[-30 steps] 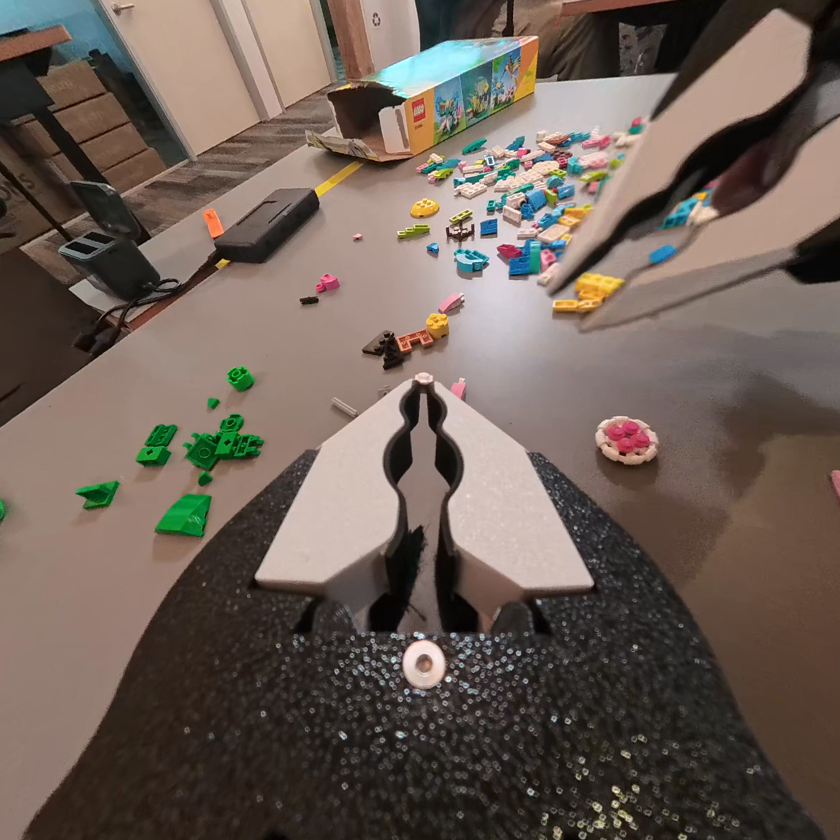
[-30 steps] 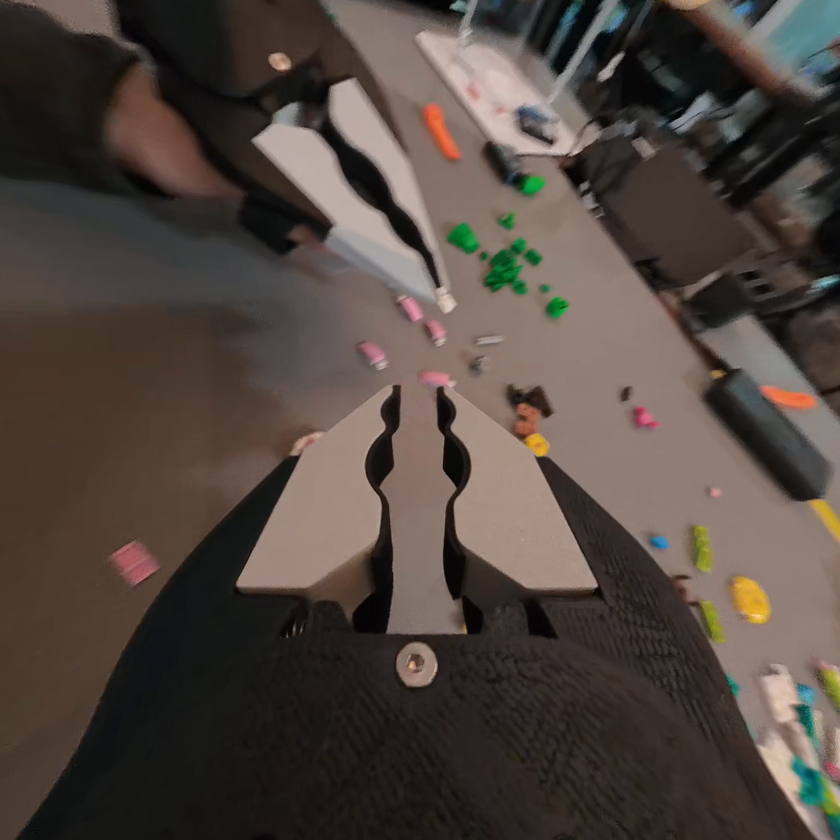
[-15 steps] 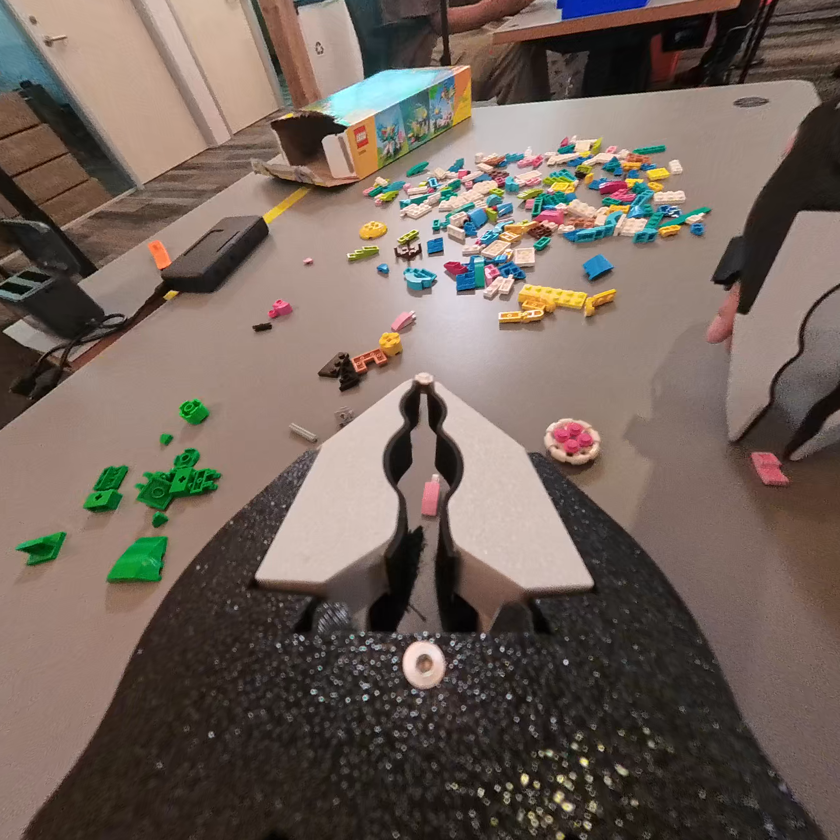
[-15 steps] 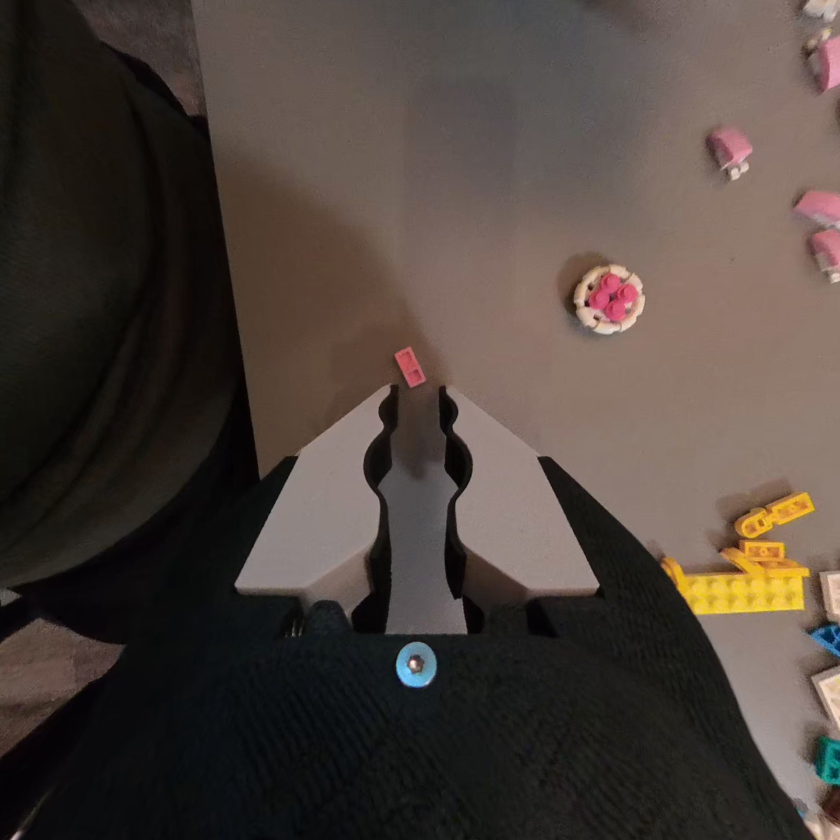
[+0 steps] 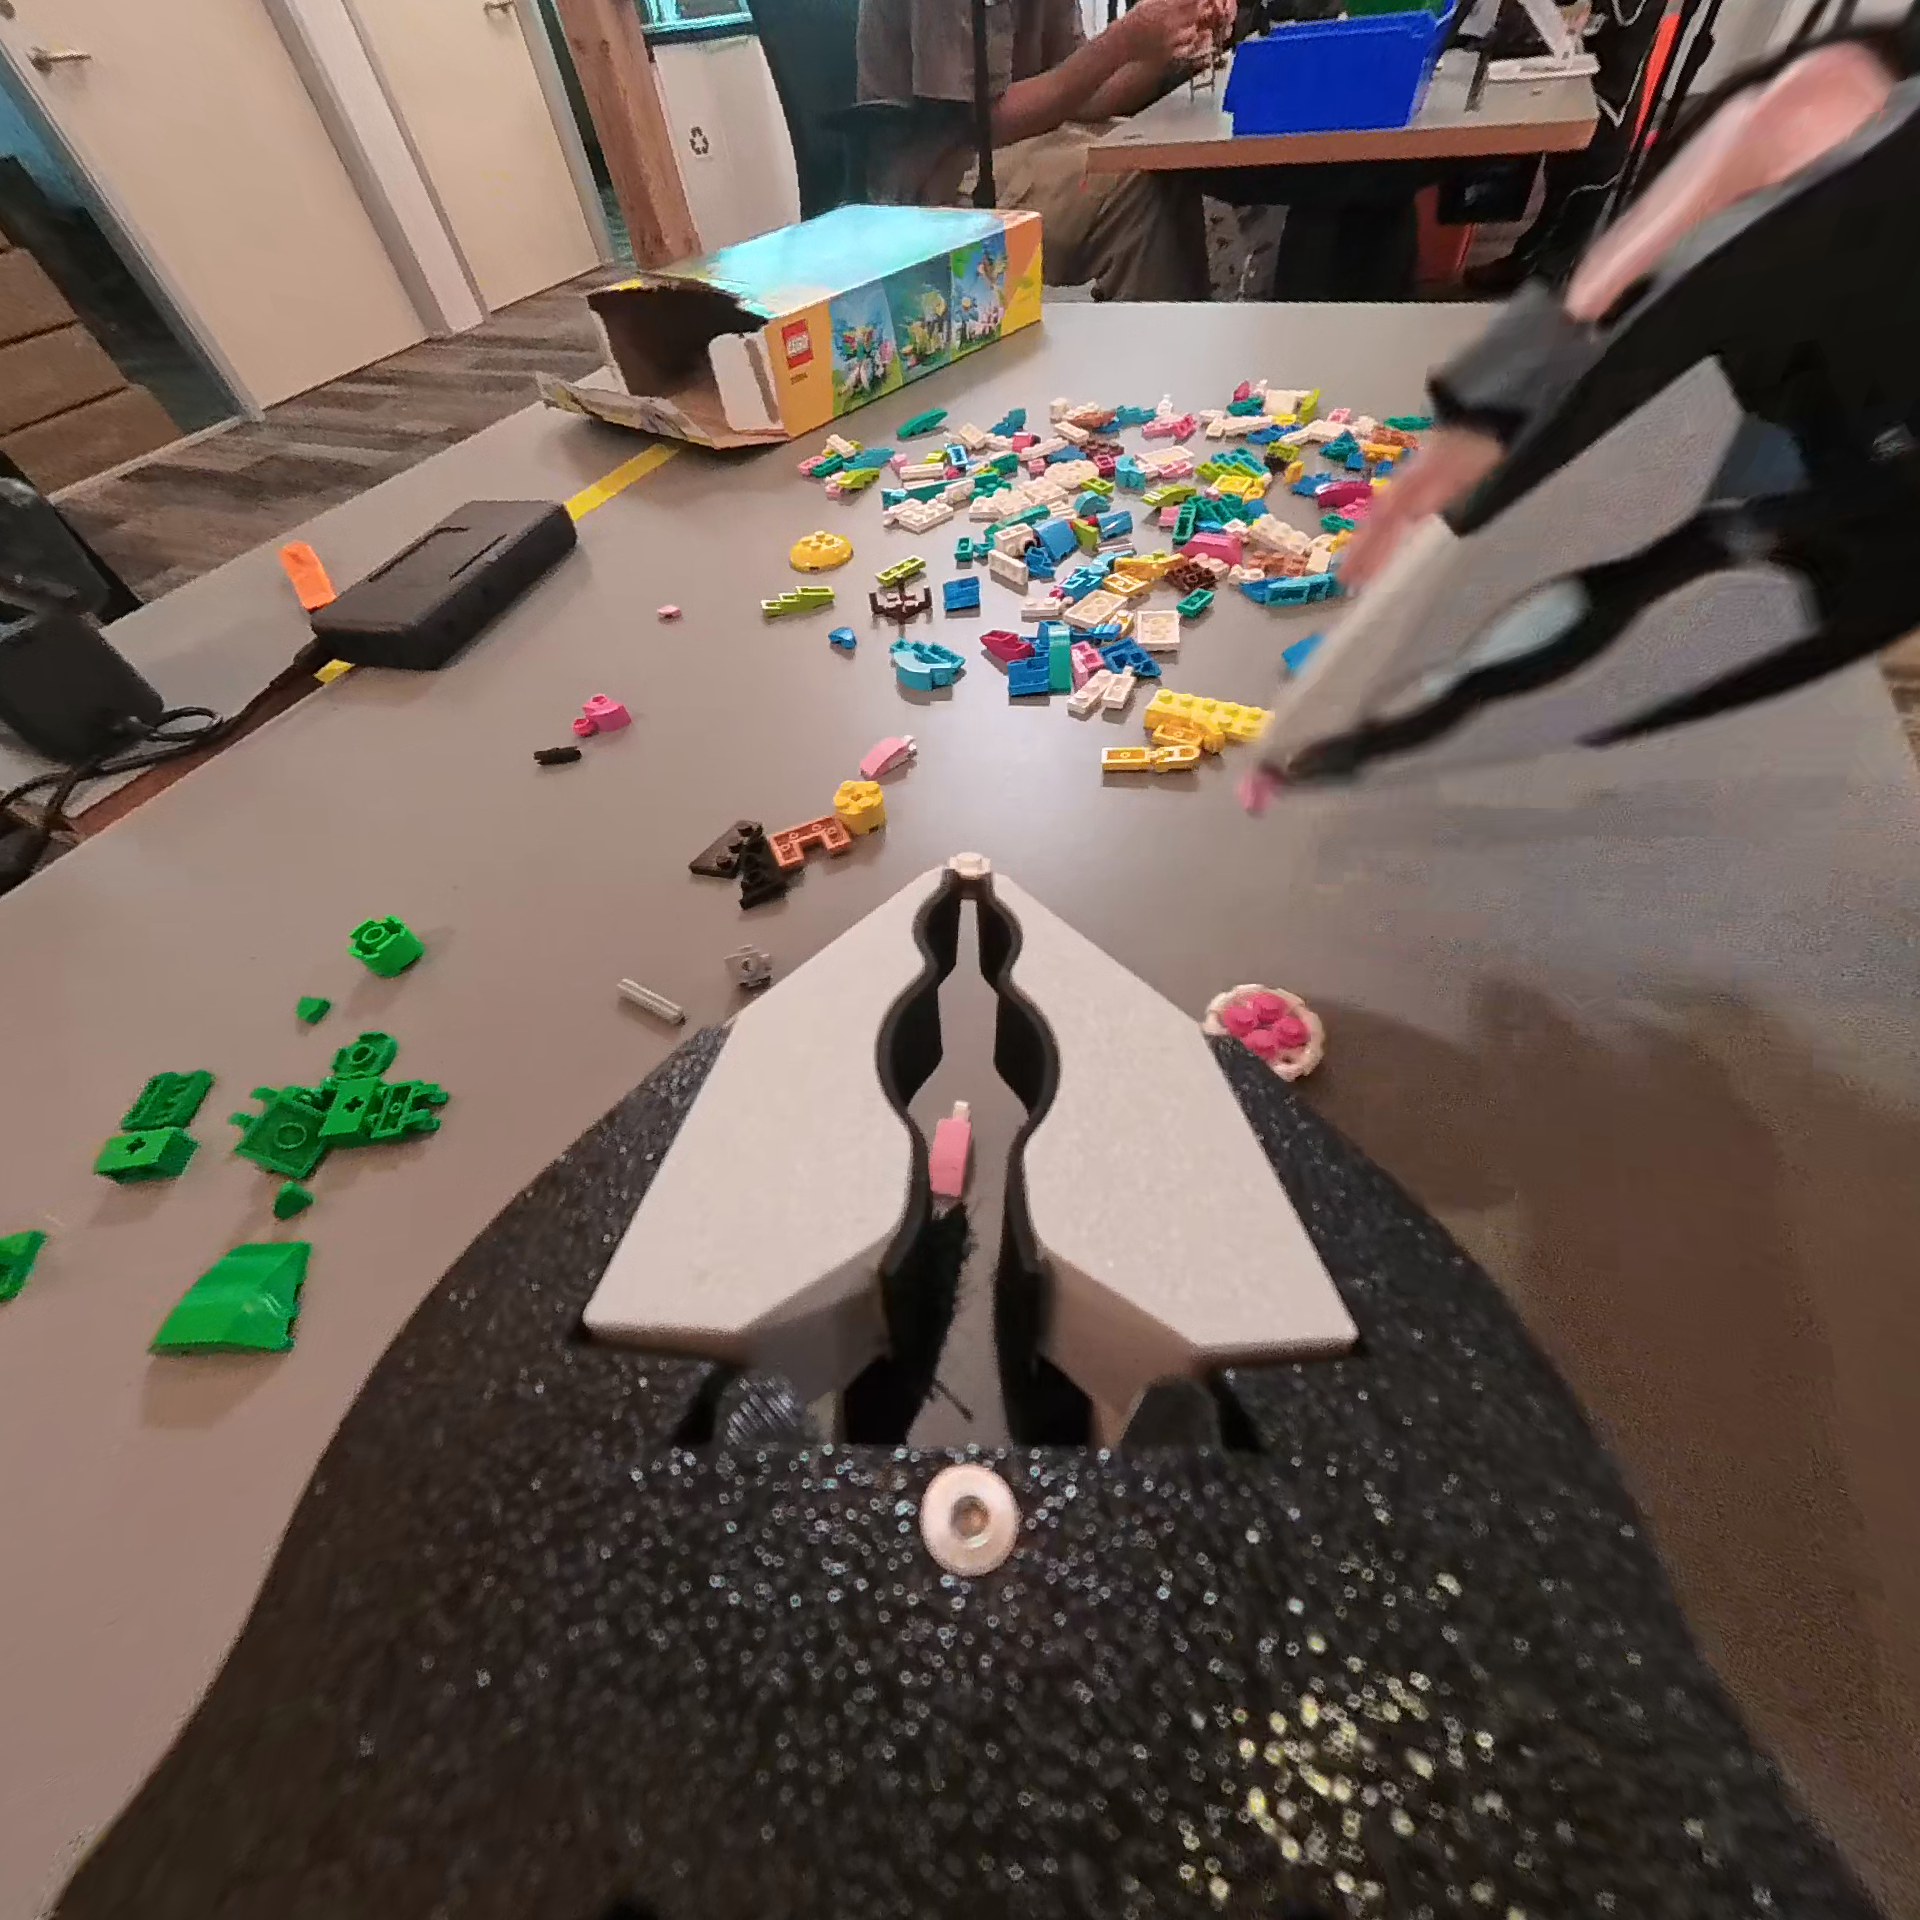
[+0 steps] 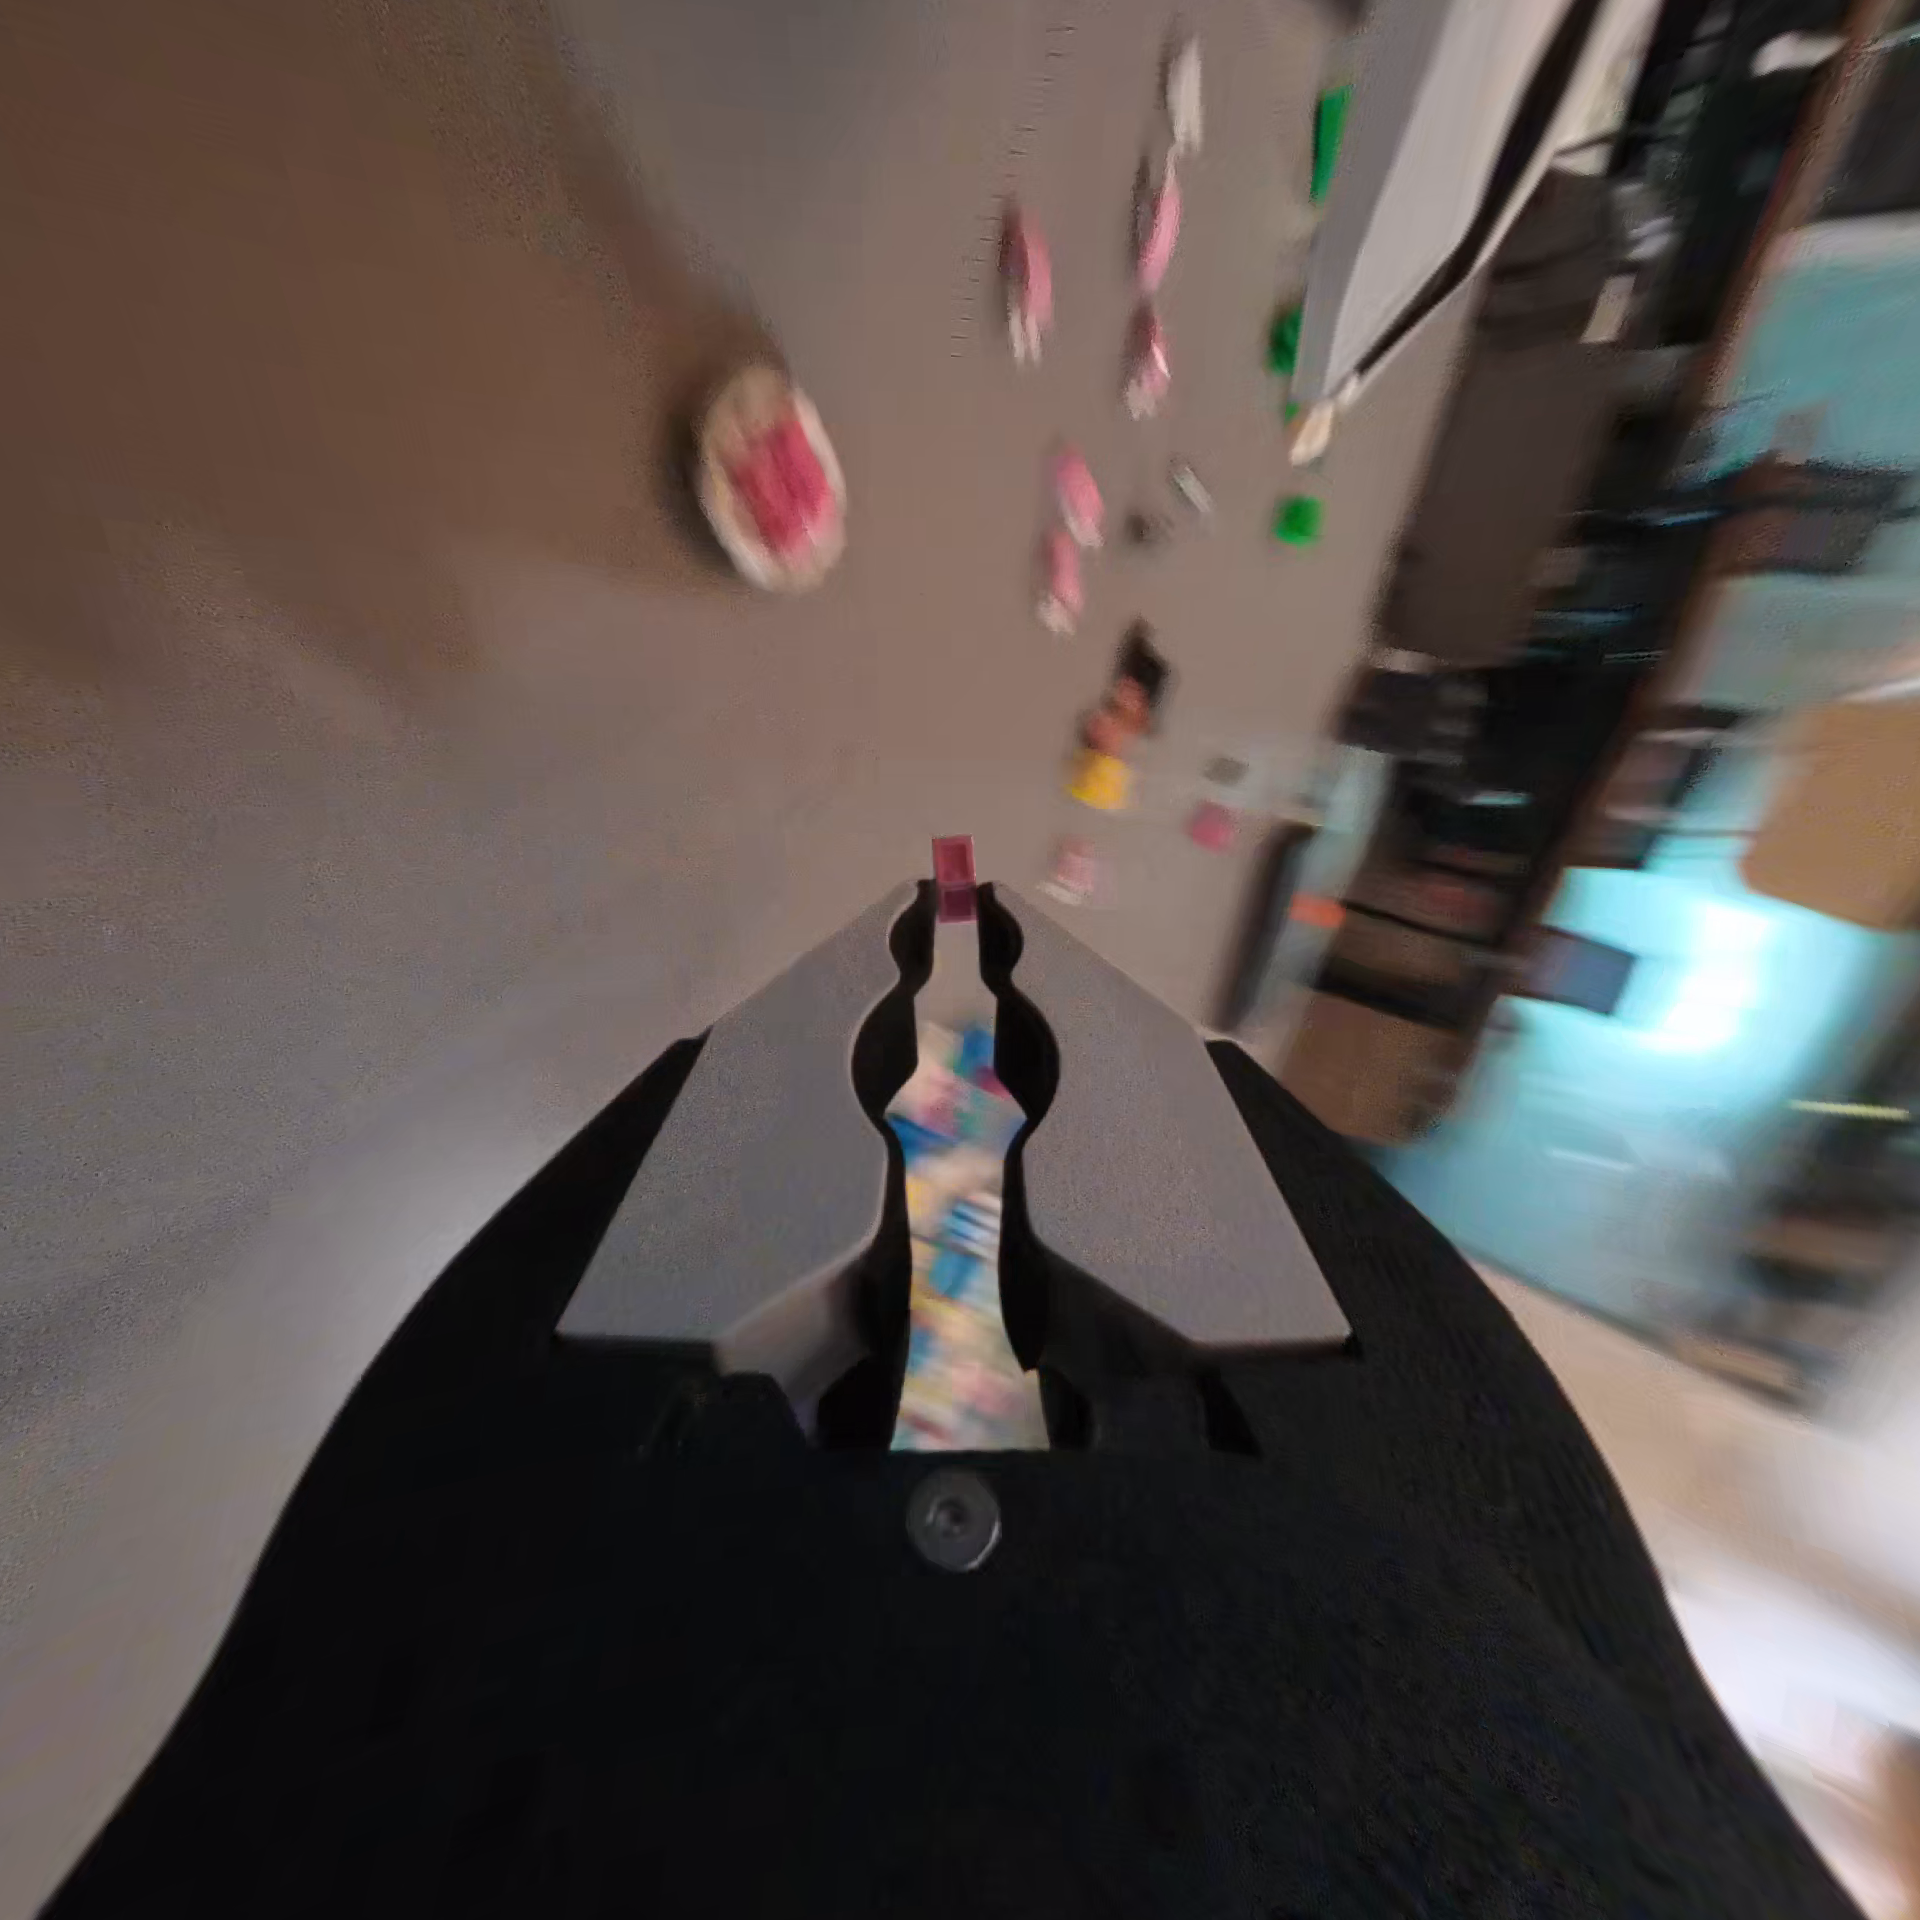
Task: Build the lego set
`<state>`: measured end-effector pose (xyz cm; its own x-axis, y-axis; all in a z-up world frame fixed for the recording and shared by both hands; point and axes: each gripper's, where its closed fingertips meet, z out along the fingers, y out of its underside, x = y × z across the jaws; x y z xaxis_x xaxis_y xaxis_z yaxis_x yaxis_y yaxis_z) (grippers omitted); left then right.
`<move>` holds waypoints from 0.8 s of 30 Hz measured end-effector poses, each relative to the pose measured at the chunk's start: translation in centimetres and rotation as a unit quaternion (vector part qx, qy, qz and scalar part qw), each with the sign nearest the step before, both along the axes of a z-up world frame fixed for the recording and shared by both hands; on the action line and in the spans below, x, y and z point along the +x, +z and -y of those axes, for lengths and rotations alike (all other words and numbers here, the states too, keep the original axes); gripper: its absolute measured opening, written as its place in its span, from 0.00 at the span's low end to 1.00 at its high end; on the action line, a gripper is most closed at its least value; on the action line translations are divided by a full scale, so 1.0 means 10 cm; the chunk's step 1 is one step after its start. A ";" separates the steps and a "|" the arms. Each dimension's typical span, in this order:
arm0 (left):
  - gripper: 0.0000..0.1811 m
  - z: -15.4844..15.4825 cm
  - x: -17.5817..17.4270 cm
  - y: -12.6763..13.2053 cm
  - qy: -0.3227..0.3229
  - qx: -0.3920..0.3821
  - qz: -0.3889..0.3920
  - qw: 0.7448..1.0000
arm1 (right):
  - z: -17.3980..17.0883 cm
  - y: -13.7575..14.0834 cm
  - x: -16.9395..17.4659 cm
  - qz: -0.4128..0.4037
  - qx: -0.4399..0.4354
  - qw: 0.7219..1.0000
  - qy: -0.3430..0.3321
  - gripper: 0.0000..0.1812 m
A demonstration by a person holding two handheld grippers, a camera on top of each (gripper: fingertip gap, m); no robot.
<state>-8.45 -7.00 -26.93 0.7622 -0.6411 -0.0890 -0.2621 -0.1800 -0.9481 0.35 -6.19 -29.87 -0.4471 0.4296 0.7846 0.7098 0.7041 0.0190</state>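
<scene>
Right gripper [image 6: 954, 883] jaws pinch a pink plate [image 6: 953, 876] (right view only). Left gripper [image 5: 968, 871] jaws grip a white stud [image 5: 968, 862]; counter [image 5: 1558, 1039] ahead lies bare.

Small white round stud piece [image 5: 968, 864] pinched at left gripper [image 5: 968, 878] tips, above table. Small pink brick [image 6: 954, 879] pinched at right gripper [image 6: 954, 902] tips, sticking out forward. White round plate with magenta studs [image 5: 1265, 1029] flat on grey table [image 5: 520, 831], near its front edge.
</scene>
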 end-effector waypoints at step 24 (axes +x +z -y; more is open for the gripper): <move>0.00 -0.02 -0.04 -0.01 0.006 -0.003 0.002 1.000 | 0.15 -0.24 -0.12 0.164 0.201 0.924 0.281 0.11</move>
